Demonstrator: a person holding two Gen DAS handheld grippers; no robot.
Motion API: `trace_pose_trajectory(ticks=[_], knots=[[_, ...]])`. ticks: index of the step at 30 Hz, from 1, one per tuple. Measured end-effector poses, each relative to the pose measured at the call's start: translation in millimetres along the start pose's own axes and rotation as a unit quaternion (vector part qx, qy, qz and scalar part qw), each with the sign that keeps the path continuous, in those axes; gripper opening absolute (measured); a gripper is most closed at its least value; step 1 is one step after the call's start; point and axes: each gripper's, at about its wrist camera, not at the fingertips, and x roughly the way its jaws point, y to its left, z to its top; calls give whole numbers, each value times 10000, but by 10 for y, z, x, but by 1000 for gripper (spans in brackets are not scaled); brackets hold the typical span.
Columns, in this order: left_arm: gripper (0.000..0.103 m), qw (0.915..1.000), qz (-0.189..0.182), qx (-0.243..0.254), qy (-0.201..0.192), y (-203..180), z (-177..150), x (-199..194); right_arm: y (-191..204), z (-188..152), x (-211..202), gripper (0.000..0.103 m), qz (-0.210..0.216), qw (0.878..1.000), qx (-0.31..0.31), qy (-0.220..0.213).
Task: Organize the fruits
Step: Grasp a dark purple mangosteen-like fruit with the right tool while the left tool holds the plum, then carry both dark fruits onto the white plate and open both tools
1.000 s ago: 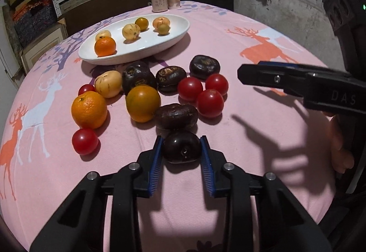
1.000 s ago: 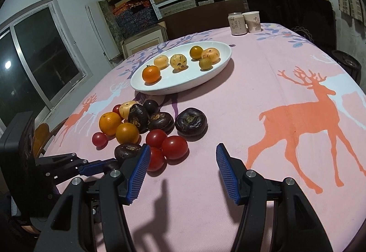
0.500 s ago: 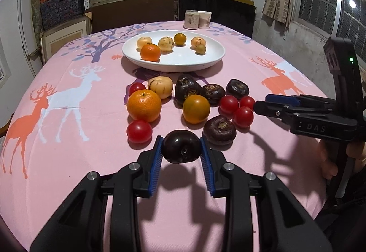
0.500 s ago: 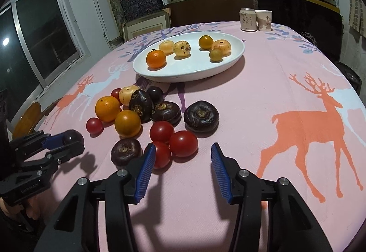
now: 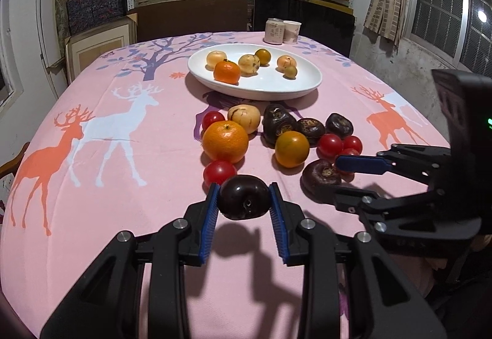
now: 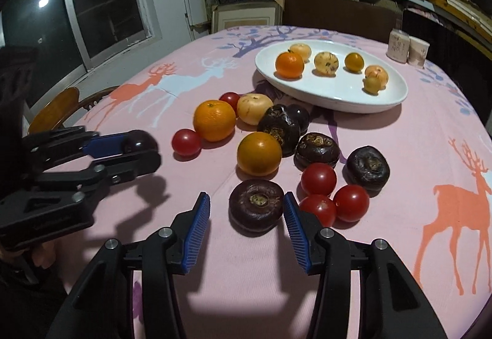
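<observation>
My left gripper is shut on a dark purple plum, held just above the pink deer tablecloth in front of the fruit pile; in the right wrist view this plum shows at the left. My right gripper is open and straddles a dark brown wrinkled fruit that lies on the cloth. Its right pad is at the fruit's edge and its left pad stands clear. Behind lie an orange, a yellow-orange tomato, red cherry tomatoes and more dark fruits. A white oval plate holds several pale and orange fruits.
Two small cups stand at the table's far edge behind the plate. A wooden chair back rises beside the table's left edge. Shelves with boxes fill the back wall. A hand grips the left tool.
The left gripper has drawn the plum back from the pile and lifted it slightly. The right gripper has narrowed and slid left from the cherry tomatoes to straddle the dark brown fruit.
</observation>
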Motion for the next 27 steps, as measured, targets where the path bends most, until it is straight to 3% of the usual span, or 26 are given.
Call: trace_pose_trajectory(ticks=[3, 7, 9, 13, 20, 27], knots=[[32, 10000, -20, 2, 4, 4, -22, 1, -2, 48, 69, 50, -36, 9999, 46, 91], [32, 10000, -26, 1, -9, -1, -25, 0, 186, 54, 180, 50, -595, 9962, -521, 355], [32, 10000, -32, -16, -19, 4, -29, -5, 212, 52, 198, 51, -682, 9955, -550, 369], [32, 10000, -12, -36, -6, 17, -38, -8, 185, 73, 222, 41, -738, 9952, -514, 399], [32, 9999, -30, -64, -109, 19, 14, -92, 70, 106, -162, 41, -254, 9994, -102, -190], [32, 9995, -288, 65, -107, -105, 345, 23, -458, 311, -444, 41, -266, 9976, 433, -477]])
